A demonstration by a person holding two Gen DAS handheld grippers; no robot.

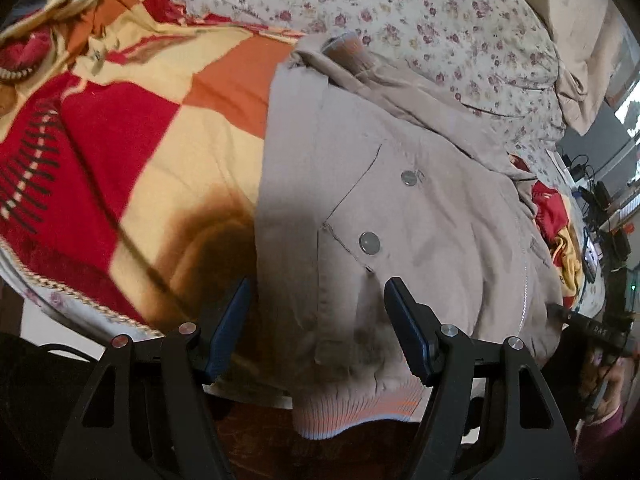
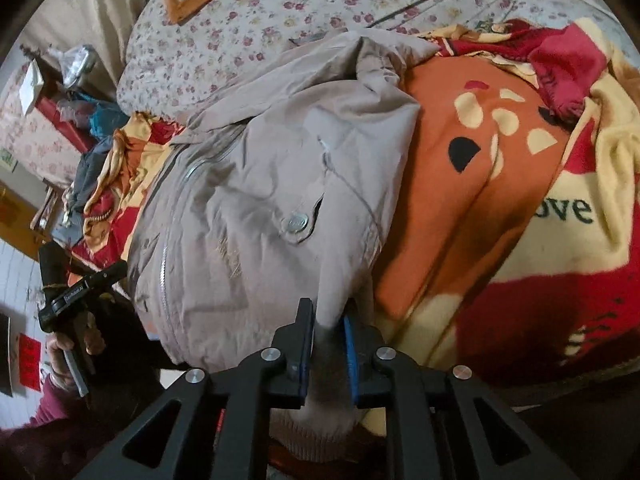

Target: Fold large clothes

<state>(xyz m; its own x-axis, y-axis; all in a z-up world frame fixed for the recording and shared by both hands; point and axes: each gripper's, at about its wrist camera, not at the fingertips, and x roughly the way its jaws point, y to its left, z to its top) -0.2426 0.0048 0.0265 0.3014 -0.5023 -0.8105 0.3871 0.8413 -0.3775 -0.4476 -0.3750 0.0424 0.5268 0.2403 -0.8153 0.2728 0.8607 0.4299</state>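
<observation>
In the left wrist view, a big beige jacket (image 1: 400, 208) is seen lying flat on a bed. It is spread over a blanket (image 1: 132, 128) with red, orange and yellow squares. A flowered sheet (image 1: 400, 12) is seen behind it. Two round silver snaps (image 1: 369, 242) are seen on the jacket's front, and a zipper (image 1: 524, 280) runs down its right side in the picture. The striped knit hem (image 1: 360, 412) hangs over the near edge of the bed. The left gripper (image 1: 316, 328) is held just above the jacket near the hem. Its jaws are spread wide, and nothing is pinched between them.

In the right wrist view, the same jacket (image 2: 260, 184) is seen on the blanket (image 2: 500, 200), with its zipper (image 2: 164, 276) on the left of the picture. The right gripper (image 2: 326, 344) is seen at the near edge of the jacket. Its jaws are pressed on a bunched fold of the beige cloth, so the jacket is pinched there. At the far left, the other gripper (image 2: 80, 288) is seen, held by a hand (image 2: 74, 344) in a dark red sleeve (image 2: 48, 404).
</observation>
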